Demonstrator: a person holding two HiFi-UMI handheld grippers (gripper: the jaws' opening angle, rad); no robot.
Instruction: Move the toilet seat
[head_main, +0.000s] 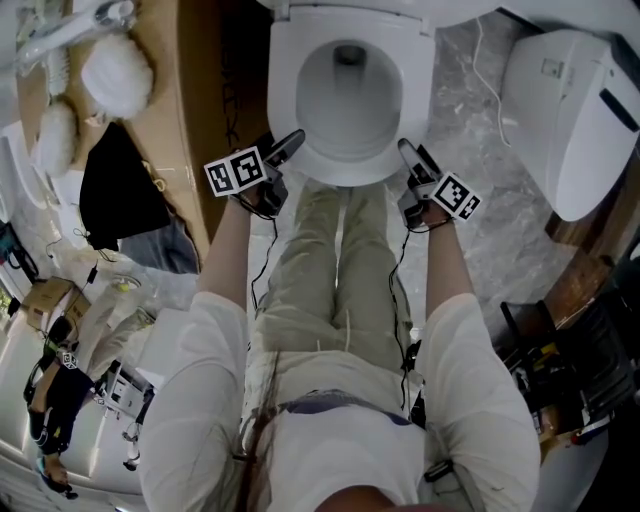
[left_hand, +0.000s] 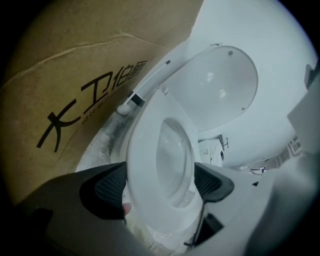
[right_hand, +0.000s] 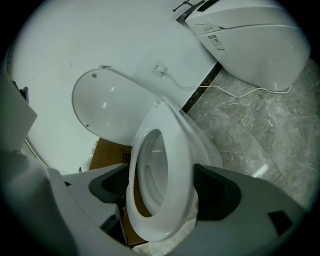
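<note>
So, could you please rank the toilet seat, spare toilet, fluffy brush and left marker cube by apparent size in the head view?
1. toilet seat and spare toilet, too alike to separate.
2. fluffy brush.
3. left marker cube, only slightly smaller.

Toilet seat: front rim caught between the fingers of the left gripper at its left front, and those of the right gripper at its right front.
Toilet bowl: below the seat, just ahead of both pairs of fingers.
Lid: beyond the fingers, behind the seat, standing up against the wall.
Cardboard box: left of the left fingers, beside the bowl.
Second toilet: well to the right of the right fingers, on the floor.
Cord: on the floor between the two toilets.
Person's legs: behind the fingers, between the grippers.
</note>
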